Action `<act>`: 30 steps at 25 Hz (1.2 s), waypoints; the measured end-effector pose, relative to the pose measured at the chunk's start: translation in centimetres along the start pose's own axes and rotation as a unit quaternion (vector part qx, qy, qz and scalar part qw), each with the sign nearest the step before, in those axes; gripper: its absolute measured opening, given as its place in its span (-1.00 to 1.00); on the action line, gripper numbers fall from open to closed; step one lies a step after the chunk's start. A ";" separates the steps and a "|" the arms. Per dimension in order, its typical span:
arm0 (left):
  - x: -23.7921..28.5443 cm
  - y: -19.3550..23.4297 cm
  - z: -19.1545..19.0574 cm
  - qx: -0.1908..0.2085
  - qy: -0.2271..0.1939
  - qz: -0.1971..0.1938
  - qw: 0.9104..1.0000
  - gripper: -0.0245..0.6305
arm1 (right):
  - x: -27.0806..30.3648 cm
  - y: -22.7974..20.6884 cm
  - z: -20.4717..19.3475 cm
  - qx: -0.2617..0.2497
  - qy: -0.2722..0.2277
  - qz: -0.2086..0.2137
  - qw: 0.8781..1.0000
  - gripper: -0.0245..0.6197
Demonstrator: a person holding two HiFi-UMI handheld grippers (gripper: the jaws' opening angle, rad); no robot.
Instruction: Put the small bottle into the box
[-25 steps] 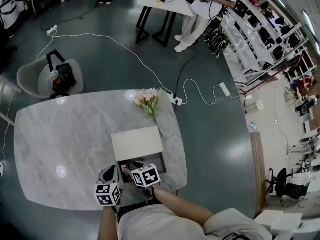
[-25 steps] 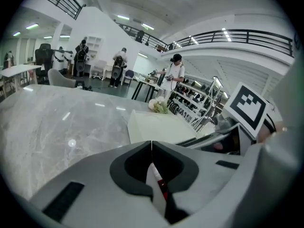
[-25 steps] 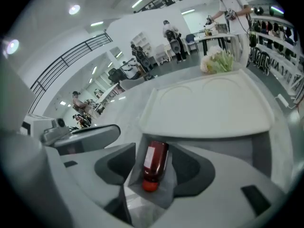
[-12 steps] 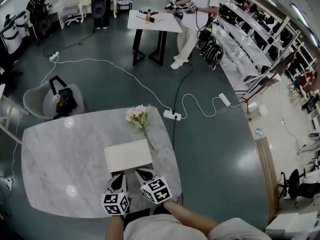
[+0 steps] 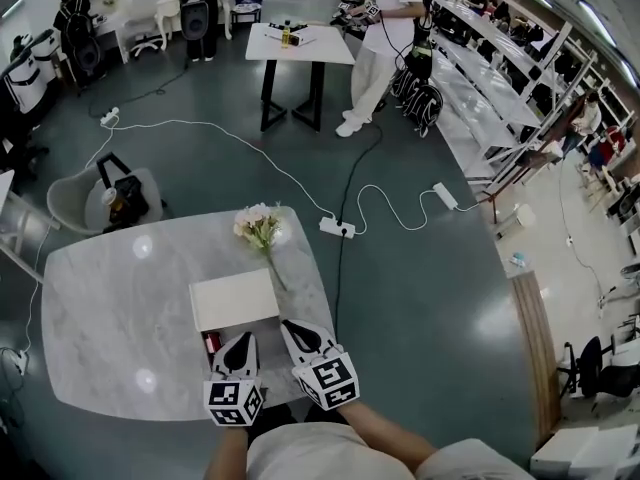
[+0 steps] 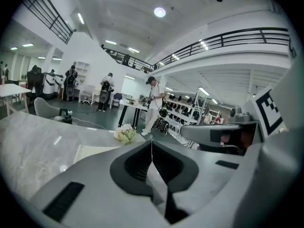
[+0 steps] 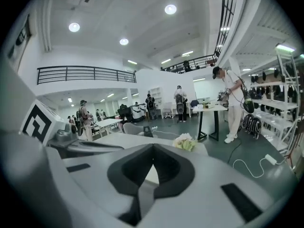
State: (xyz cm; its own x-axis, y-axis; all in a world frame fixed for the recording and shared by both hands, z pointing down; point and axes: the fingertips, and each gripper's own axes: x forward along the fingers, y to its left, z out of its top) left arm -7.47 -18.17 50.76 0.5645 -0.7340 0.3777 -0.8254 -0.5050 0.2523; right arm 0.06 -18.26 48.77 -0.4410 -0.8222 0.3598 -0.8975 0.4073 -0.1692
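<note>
A white box [image 5: 233, 300] lies on the marble table [image 5: 110, 298] with its pale lid laid open towards the far side. In its dark open part, left of my left gripper, I see a small red thing [image 5: 211, 344], apparently the small bottle. My left gripper [image 5: 244, 336] and right gripper [image 5: 288, 325] sit side by side at the table's near edge, tips pointing at the box. Both are shut with nothing between the jaws. The left gripper [image 6: 152, 142] sees the lid [image 6: 95, 152] ahead. The right gripper [image 7: 153, 146] faces the same way.
A bunch of pale flowers [image 5: 258, 226] lies beyond the box near the table's far edge. On the floor run a white cable and a power strip [image 5: 335, 228]. A grey chair with a bag [image 5: 100, 193] stands at the left. A person [image 5: 385, 18] stands by a black-legged table [image 5: 290, 43].
My right gripper has come back out of the box and its jaws have shut. Both grippers now rest nearer the person, and the head view has tilted up.
</note>
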 end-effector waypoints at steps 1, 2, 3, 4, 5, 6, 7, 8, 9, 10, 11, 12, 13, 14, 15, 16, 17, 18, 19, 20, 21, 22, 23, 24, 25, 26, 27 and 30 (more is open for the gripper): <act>-0.3 -0.8 0.6 0.003 -0.010 0.002 1.000 -0.85 | -0.9 -0.4 0.6 -0.004 -0.011 -0.003 1.000 -0.85; -0.6 -1.5 1.3 0.006 -0.021 0.005 1.000 -0.85 | -1.7 -0.7 1.2 -0.007 -0.021 -0.004 1.000 -0.85; -0.9 -2.1 2.0 0.009 -0.031 0.008 0.999 -0.85 | -2.5 -1.0 1.8 -0.009 -0.031 -0.005 0.999 -0.85; -1.2 -2.6 2.7 0.013 -0.042 0.010 0.999 -0.85 | -3.3 -1.2 2.4 -0.011 -0.042 -0.005 0.999 -0.85; -1.5 -3.2 3.4 0.018 -0.052 0.013 0.998 -0.85 | -4.1 -1.4 3.0 -0.012 -0.053 -0.004 0.999 -0.85; -1.8 -3.7 4.1 0.024 -0.062 0.015 0.998 -0.85 | -4.7 -1.6 3.6 -0.014 -0.063 -0.005 0.998 -0.85; -2.1 -4.2 4.8 0.030 -0.072 0.017 0.997 -0.85 | -5.4 -1.9 4.2 -0.017 -0.074 -0.006 0.997 -0.85; -2.4 -4.7 5.5 0.036 -0.082 0.019 0.996 -0.85 | -6.1 -2.1 4.8 -0.019 -0.085 -0.007 0.996 -0.85; -2.8 -5.2 6.1 0.041 -0.092 0.020 0.995 -0.85 | -6.7 -2.2 5.4 -0.022 -0.095 -0.008 0.995 -0.85; -3.1 -5.7 6.7 0.046 -0.102 0.022 0.994 -0.85 | -7.4 -2.3 6.0 -0.026 -0.105 -0.009 0.994 -0.85; -3.4 -6.1 7.4 0.050 -0.111 0.023 0.992 -0.85 | -7.9 -2.3 6.7 -0.030 -0.116 -0.010 0.993 -0.85; -3.8 -6.5 8.1 0.055 -0.120 0.024 0.991 -0.85 | -8.5 -2.3 7.4 -0.034 -0.128 -0.011 0.991 -0.85; -4.1 -6.9 8.8 0.059 -0.129 0.024 0.990 -0.85 | -9.0 -2.3 8.2 -0.039 -0.138 -0.011 0.990 -0.85; -4.4 -7.3 9.6 0.063 -0.138 0.025 0.988 -0.85 | -9.5 -2.3 8.9 -0.045 -0.148 -0.011 0.988 -0.85; -4.8 -7.6 10.3 0.067 -0.147 0.028 0.986 -0.85 | -10.0 -2.2 9.6 -0.050 -0.156 -0.011 0.986 -0.85; -5.1 -7.8 11.0 0.071 -0.157 0.031 0.985 -0.85 | -10.5 -2.2 10.2 -0.054 -0.164 -0.010 0.985 -0.85; -5.4 -8.2 11.7 0.073 -0.166 0.034 0.983 -0.85 | -11.0 -2.2 10.8 -0.058 -0.171 -0.010 0.984 -0.85; -5.6 -8.5 12.3 0.075 -0.175 0.035 0.981 -0.85 | -11.4 -2.2 11.5 -0.060 -0.177 -0.009 0.982 -0.85; -5.9 -8.9 13.0 0.076 -0.182 0.035 0.980 -0.85 | -11.8 -2.3 12.1 -0.062 -0.183 -0.009 0.981 -0.85; -6.1 -9.3 13.6 0.077 -0.189 0.033 0.978 -0.85 | -12.2 -2.4 12.6 -0.064 -0.189 -0.010 0.980 -0.85; -6.3 -9.7 14.0 0.079 -0.193 0.031 0.977 -0.85 | -12.6 -2.4 13.0 -0.067 -0.197 -0.011 0.978 -0.85; -6.4 -10.0 14.3 0.082 -0.197 0.029 0.976 -0.85 | -13.0 -2.4 13.4 -0.069 -0.205 -0.012 0.976 -0.85; -6.5 -10.2 14.6 0.084 -0.201 0.027 0.976 -0.85 | -13.2 -2.5 13.6 -0.071 -0.212 -0.014 0.975 -0.85; -6.6 -10.4 14.8 0.087 -0.205 0.027 0.974 -0.85 | -13.4 -2.5 13.7 -0.072 -0.216 -0.015 0.974 -0.85; -6.7 -10.4 15.0 0.089 -0.209 0.028 0.973 -0.85 | -13.6 -2.5 13.8 -0.072 -0.217 -0.016 0.973 -0.85; -6.8 -10.4 15.2 0.092 -0.212 0.029 0.972 -0.85 | -13.7 -2.5 13.9 -0.073 -0.219 -0.017 0.973 -0.85; -6.9 -10.4 15.3 0.095 -0.215 0.030 0.972 -0.85 | -13.8 -2.5 14.0 -0.074 -0.221 -0.018 0.972 -0.85; -7.2 -10.2 15.4 0.100 -0.219 0.031 0.970 -0.85 | -14.1 -2.3 14.3 -0.078 -0.227 -0.025 0.970 -0.85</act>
State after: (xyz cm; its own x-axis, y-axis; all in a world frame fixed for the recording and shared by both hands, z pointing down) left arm -3.03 -14.74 31.72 0.4979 -0.8663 -0.0391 -0.8651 -0.4994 0.0469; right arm 8.26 -13.28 31.01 -0.3872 -0.9182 -0.0835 -0.9211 0.3891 -0.0083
